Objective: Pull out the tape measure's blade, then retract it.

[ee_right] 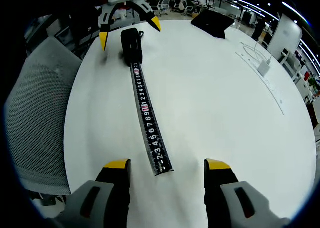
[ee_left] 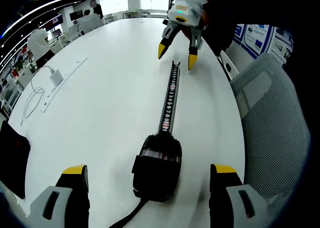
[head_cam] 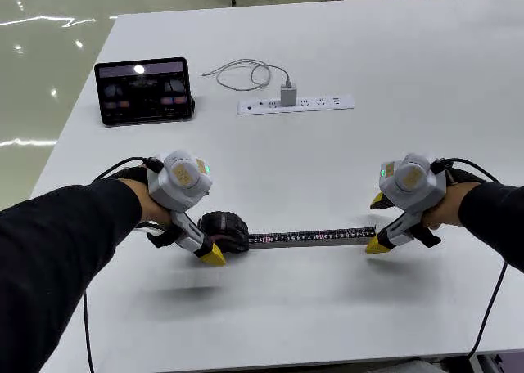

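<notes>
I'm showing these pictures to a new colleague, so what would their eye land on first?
The black tape measure sits near the front edge of the white table, its blade drawn out flat. The left hand-held gripper stands open around the case, and the right hand-held gripper stands open around the blade's tip. Farther back lie a dark tablet and a white power strip.

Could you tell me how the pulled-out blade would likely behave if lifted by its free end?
The blade is a long, thin strip, so it would probably bend or buckle rather than stay rigid. Lying flat on the smooth white table, it may slide if nudged. The chunky black case would likely anchor its other end.
</notes>
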